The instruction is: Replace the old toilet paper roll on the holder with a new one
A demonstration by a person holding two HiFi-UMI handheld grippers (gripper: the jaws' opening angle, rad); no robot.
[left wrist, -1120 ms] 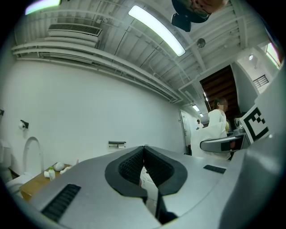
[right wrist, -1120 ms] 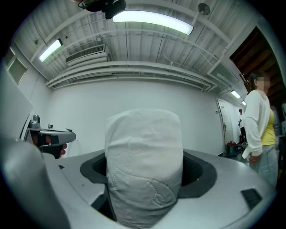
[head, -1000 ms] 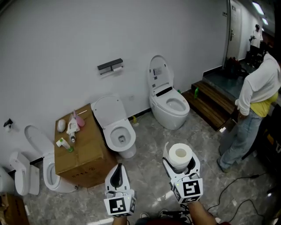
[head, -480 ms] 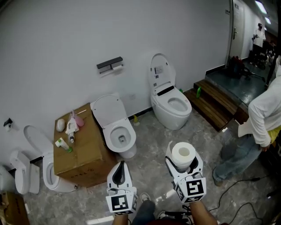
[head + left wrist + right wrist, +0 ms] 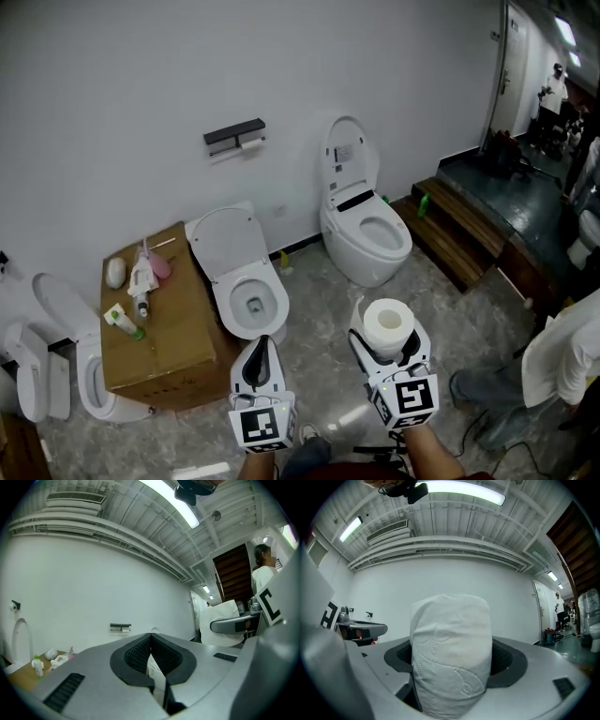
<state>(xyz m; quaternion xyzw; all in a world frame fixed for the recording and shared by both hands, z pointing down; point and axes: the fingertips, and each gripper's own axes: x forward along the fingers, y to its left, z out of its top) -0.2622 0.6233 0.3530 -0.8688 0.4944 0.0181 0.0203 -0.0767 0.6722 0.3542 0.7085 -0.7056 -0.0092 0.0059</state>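
Carry-in stage here: the right gripper [image 5: 387,339] has its jaws spread wide around the new roll [image 5: 387,323]. The pads are clamped on its sides and the roll stands upright with the core hole facing up. The left gripper [image 5: 257,354] sits alongside to the left, jaws pressed together, holding nothing. The target, the holder [image 5: 234,138], is on the far wall, well apart from both grippers. The old roll [image 5: 249,144] looks to be on it, a small white stub under the dark bar, so by my read nothing has been swapped. The next move calls for closing that distance past the open toilet [image 5: 239,286] standing between, then freeing the old roll, and the empty left gripper looks the natural one for it. Left of that toilet a cardboard box [image 5: 173,328] serves as the surface, with bottles [image 5: 141,277] and a pale lump on its far part. Grey marbled floor [image 5: 319,375], plain white wall, a second toilet [image 5: 364,225] to the right, wooden steps [image 5: 459,225] beyond it, and a person [image 5: 562,361] at the right edge.
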